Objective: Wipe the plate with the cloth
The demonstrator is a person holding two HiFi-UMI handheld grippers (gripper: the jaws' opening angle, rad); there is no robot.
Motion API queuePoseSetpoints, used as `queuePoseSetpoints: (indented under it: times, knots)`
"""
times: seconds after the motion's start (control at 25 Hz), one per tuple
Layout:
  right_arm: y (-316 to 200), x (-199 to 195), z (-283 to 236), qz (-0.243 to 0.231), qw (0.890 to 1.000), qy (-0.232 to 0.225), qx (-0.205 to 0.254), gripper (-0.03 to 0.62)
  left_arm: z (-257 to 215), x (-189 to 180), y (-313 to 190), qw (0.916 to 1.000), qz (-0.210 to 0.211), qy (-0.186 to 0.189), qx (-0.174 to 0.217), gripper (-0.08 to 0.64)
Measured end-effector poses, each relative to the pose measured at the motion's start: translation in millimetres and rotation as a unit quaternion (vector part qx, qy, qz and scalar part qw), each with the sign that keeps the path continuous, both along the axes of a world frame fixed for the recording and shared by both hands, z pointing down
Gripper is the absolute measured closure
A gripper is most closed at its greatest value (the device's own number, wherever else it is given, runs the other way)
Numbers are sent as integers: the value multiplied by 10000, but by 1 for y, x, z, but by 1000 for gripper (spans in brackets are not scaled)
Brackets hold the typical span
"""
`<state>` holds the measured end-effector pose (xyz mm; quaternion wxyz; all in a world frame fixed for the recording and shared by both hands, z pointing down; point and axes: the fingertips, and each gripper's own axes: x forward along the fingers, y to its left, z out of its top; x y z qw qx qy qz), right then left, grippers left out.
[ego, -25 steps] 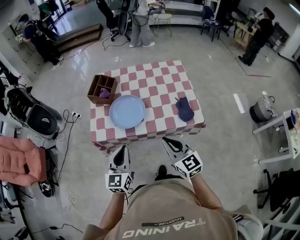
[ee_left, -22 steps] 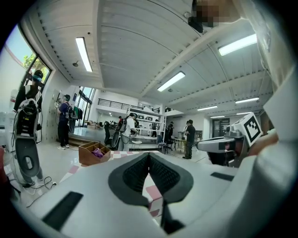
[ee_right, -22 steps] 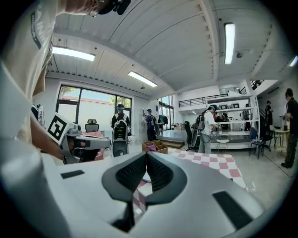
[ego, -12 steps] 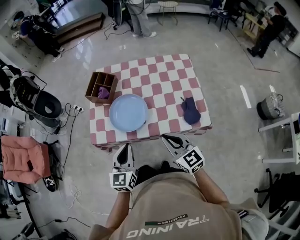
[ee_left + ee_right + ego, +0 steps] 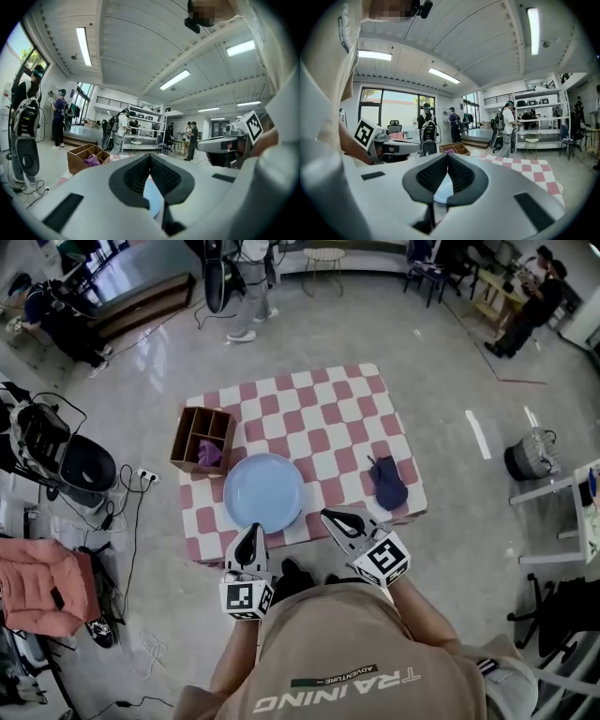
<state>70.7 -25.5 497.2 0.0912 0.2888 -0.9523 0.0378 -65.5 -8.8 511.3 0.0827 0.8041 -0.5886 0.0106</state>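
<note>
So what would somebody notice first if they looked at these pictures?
The pink-and-white checkered table stands out first, in the middle of the floor. A big pale blue plate sits near its front edge, with a dark blue cloth to the right and a wooden box at the left.

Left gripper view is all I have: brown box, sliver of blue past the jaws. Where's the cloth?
Observer: The dark blue cloth lies bunched near the right front corner of the checkered table. Nothing touches it.
Operator: Right gripper holding anything?
Observer: No. The right gripper is shut and empty, at the table's near edge, short of the cloth.
Operator: Plate clear?
Observer: The blue plate is bare. It sits left of the cloth, apart from it.
</note>
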Motion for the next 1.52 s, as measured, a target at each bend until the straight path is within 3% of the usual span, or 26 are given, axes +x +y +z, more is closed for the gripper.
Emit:
queuePoseSetpoints:
  times: [0.44,0.84,1.12,1.4,1.44,1.52]
  knots:
    - [-49,-33,1,596,9981,136,64,574,6,-32,-57,9983,569,123,-61,549]
    - [-87,-27,0,626,9979,163,9,575,12,-37,-83,9988,357,238,-226,549]
    - [-118,7,19,679,9972,254,-180,574,6,-13,-99,9993,308,139,-171,549]
    - [-131,80,48,1048,9923,491,-433,570,10,20,-113,9991,357,61,-202,549]
    - [-134,93,53,1163,9907,531,-458,553,11,24,-115,9991,369,44,-198,549]
    - [-139,116,65,1358,9870,657,-550,445,10,31,-120,9991,383,13,-166,549]
